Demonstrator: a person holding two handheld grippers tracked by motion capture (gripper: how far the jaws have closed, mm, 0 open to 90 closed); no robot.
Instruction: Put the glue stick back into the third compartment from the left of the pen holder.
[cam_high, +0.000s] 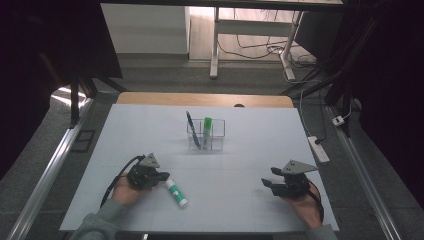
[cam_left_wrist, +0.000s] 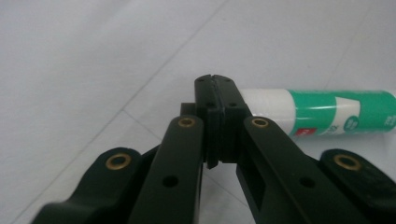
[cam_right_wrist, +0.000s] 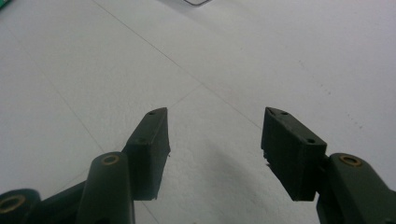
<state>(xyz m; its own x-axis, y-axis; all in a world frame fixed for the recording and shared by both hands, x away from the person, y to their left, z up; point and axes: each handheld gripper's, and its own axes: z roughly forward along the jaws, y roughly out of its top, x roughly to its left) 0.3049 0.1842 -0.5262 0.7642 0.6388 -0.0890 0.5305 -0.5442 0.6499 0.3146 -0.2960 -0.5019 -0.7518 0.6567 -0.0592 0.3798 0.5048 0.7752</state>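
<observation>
High view: glue stick (cam_high: 176, 193) lies flat on the white table (cam_high: 250, 150), just beside the left gripper (cam_high: 159, 176), whose jaws are clenched on nothing; right gripper (cam_high: 267, 184) gapes apart. A closed-jaw nudge could roll it away

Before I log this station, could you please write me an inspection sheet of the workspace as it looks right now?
Surface: white sheet over a wooden table, faint grid lines, flat.
Job's things: clear organiser near the middle holding a blue pen and a green-capped stick upright; a white-and-green glue stick lying flat beside the left tongs.
Clutter: nothing seen.
Grippers: left tongs shut and empty, with the glue stick lying just past the tips; right tongs open and empty, over bare sheet.
Cables: one black cable trails from the left tongs; loose wires on the floor.
Surroundings: power strip on the floor at right, desk legs beyond, dark curtains at the sides.
</observation>
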